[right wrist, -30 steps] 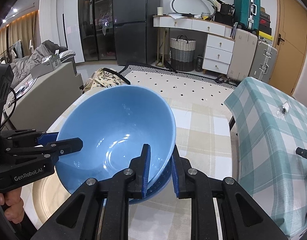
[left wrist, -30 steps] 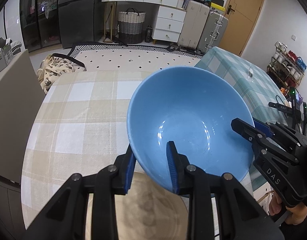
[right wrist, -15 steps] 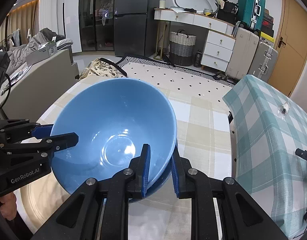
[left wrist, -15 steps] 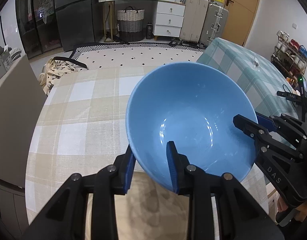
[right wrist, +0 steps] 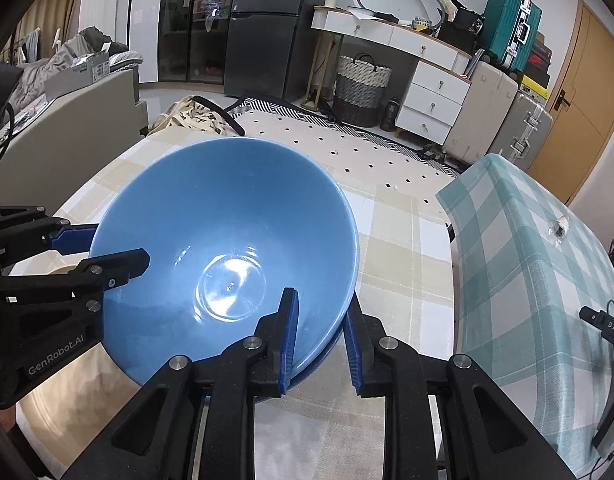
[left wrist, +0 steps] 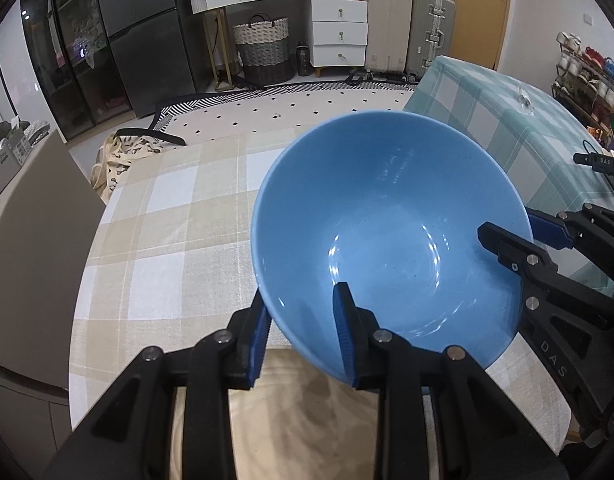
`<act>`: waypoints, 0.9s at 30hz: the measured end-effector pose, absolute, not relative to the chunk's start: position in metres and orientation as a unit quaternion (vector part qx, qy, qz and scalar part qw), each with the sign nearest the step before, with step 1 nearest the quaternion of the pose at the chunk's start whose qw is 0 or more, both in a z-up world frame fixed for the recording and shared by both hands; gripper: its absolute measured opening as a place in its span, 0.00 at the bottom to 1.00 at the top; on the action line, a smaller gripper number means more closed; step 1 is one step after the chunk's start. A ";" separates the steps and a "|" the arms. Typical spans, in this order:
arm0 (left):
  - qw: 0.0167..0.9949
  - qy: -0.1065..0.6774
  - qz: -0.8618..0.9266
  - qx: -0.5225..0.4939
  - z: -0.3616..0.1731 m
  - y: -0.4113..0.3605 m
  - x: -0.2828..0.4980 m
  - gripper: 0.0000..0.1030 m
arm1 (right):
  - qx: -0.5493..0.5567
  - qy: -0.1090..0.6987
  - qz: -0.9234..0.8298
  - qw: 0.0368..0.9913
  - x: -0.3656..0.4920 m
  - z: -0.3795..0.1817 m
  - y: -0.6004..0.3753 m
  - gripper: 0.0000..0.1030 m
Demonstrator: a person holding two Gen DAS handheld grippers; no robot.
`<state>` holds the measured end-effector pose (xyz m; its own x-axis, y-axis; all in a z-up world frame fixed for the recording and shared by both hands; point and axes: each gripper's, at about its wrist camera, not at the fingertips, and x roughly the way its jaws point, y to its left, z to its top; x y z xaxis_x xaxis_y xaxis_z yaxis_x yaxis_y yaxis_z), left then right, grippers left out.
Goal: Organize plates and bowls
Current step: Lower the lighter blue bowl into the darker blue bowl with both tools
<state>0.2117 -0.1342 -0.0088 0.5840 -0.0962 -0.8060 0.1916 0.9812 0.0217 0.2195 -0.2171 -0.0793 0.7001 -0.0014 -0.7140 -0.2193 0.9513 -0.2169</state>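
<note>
Bowl over beige plate; both claws grip its rim.

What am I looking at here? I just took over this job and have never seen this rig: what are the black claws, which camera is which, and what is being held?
There is no robot arm. A person holds a two-finger gripper in each hand, and each carries a fisheye camera looking forward along its fingers.

In the left wrist view, the left gripper fills the bottom; the right one reaches in from the right. In the right wrist view, the right gripper is at the bottom.

Both pinch the rim of one blue bowl, one finger inside and one outside, on opposite sides. The bowl is tilted.

Below it is a table with a beige checked tablecloth. A beige plate lies under the left gripper. Beneath the bowl a second blue rim shows, possibly another dish.
</note>
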 end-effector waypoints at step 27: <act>0.874 0.473 -0.098 0.043 -0.017 -0.137 0.216 0.42 | -0.153 0.397 0.056 0.903 0.225 -0.087 -0.219 0.35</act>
<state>0.2156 -0.1366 -0.0175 0.5326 -0.1299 -0.8364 0.2115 0.9772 -0.0171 0.2247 -0.2187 -0.0874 0.6793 -0.0205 -0.7336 -0.2223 0.9469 -0.2323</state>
